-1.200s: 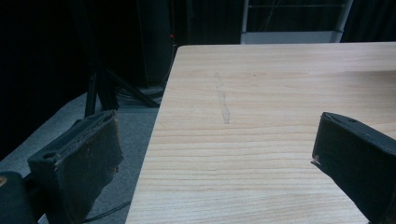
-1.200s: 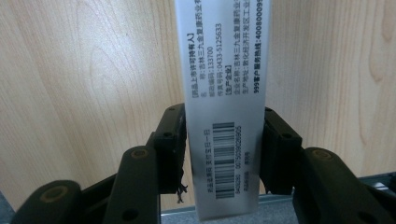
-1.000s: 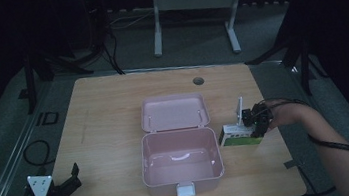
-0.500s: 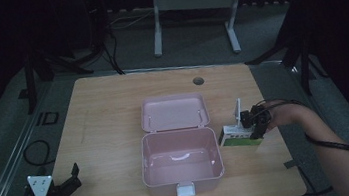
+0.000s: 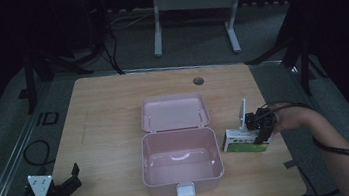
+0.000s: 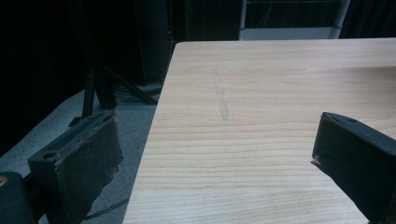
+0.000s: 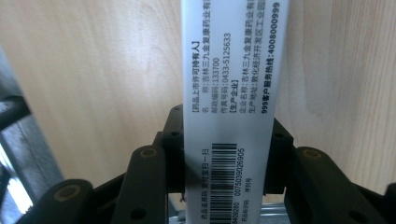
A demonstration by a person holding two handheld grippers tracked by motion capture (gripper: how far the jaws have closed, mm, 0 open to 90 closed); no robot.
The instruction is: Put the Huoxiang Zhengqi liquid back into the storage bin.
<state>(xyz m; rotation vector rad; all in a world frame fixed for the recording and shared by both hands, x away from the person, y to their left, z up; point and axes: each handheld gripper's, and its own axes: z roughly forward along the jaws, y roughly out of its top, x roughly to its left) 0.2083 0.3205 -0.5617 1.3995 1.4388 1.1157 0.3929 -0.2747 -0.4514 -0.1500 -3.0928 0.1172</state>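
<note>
Right gripper (image 5: 256,133): it is set over the medicine carton (image 5: 242,142) on the bench (image 5: 108,111), to the right of the pink box (image 5: 182,170); its fingers (image 7: 173,154) are pinched on the carton's two long sides, as the right gripper view shows with the barcode face between them.

Reason for the grip: the narrow width is taken, which is judged to give a firm hold for lifting the carton across to the box.

Medicine carton: it lies flat on the bench, just beside the right wall of the pink box, apart from it, with its green-edged face toward the person.

Pink box: it is placed mid-bench with its lid (image 5: 174,112) thrown back flat behind it, so the tray is left open from above; nothing is seen inside apart from a moulded mark on the floor.

Left gripper (image 5: 67,184): it is kept at the near left corner of the bench, well apart from the box, with its fingers (image 6: 88,158) spread wide and nothing between them; it is judged to be parked out of the way.

Change from the earlier frames: the right fingers have just been closing, with the carton between them; the carton, box and lid are seen in the same places, and the left gripper is unmoved.
</note>
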